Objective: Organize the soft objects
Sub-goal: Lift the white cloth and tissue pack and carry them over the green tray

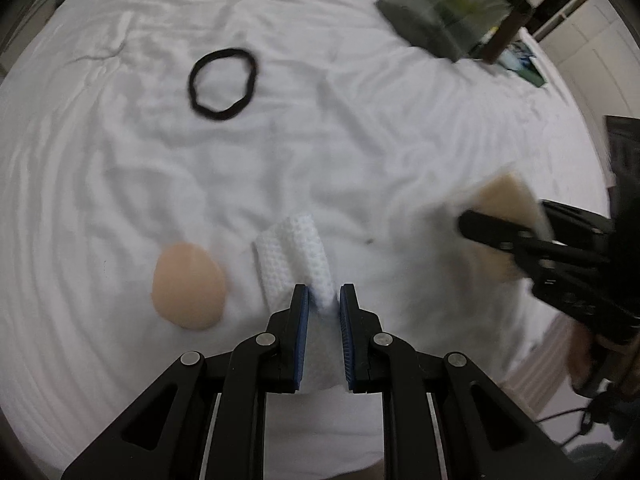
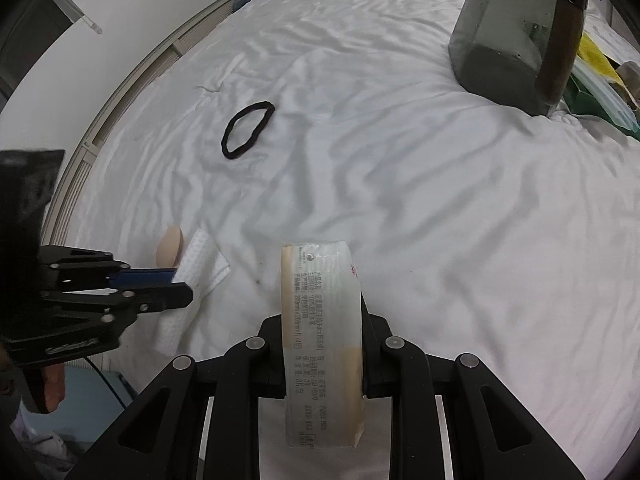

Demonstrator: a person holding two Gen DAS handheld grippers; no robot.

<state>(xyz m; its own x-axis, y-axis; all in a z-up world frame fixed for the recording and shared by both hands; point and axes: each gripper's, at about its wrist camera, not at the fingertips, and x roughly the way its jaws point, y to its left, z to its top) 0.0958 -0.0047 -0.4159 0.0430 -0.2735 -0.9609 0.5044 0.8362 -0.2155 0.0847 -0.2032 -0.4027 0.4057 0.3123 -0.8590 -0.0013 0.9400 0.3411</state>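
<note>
White waffle-textured cloth [image 1: 296,260], folded, sits low in the centre of the left wrist view, its long axis running from the lower edge up toward the upper left; the left tool [image 1: 324,300] has closed nearly all the way on its near end, blue pads pinching the fabric. In the right wrist view the same cloth [image 2: 200,264] shows at lower left, trailing from that tool [image 2: 180,286] onto the bed.

The right tool [image 2: 322,320] grips a clear-wrapped tissue pack [image 2: 320,320] with printed text and a beige content; the pack stands on edge between the jaws, long axis pointing straight away from the camera toward the top of the frame. In the left wrist view this pack [image 1: 508,204] appears blurred at the right edge, held by the right tool [image 1: 480,228].

A peach, egg-shaped soft pad [image 1: 188,286] lies on the white bed sheet [image 1: 360,140] just left of the cloth, apart from it. A black hair band [image 1: 222,84] lies as an open loop in the upper left centre, well apart from the rest.

At upper right stands a grey-green bag [image 2: 500,40] with a brown strap [image 2: 560,40]; its contents cannot be told. Beside it, at the right edge, lie yellow and green items [image 2: 596,64].
</note>
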